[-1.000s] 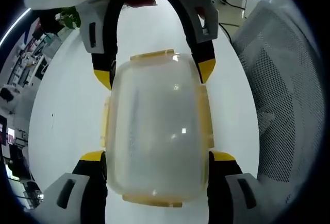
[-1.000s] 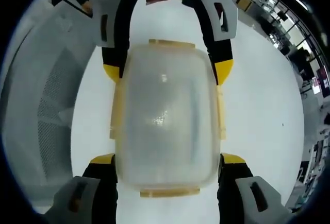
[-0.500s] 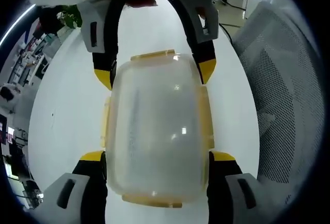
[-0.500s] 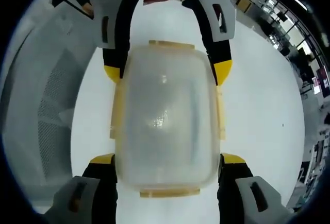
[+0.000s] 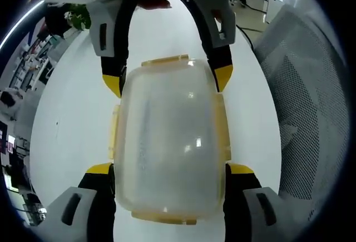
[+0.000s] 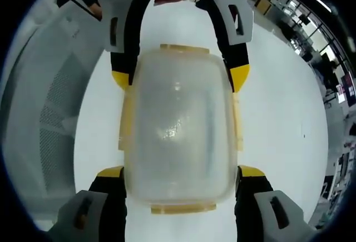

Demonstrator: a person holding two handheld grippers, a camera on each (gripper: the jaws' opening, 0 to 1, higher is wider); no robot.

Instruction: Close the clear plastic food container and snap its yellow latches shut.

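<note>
The clear plastic container (image 5: 167, 142) lies on the white table (image 5: 72, 114) with its lid on and yellow latches along its sides and ends. My left gripper (image 5: 169, 169) grips the near end, its yellow-tipped jaws pressed on the two long sides. My right gripper (image 5: 167, 79) holds the far end the same way. In the right gripper view the container (image 6: 178, 131) sits between my right gripper (image 6: 181, 172) below and my left gripper (image 6: 181, 78) above. A yellow end latch (image 6: 183, 48) sticks out flat.
A grey mesh chair back (image 5: 311, 114) stands close to the table's edge, also seen as the mesh chair (image 6: 50, 114). A person's hand (image 5: 150, 0) holds the far gripper. Office furniture (image 6: 334, 58) lies beyond the table.
</note>
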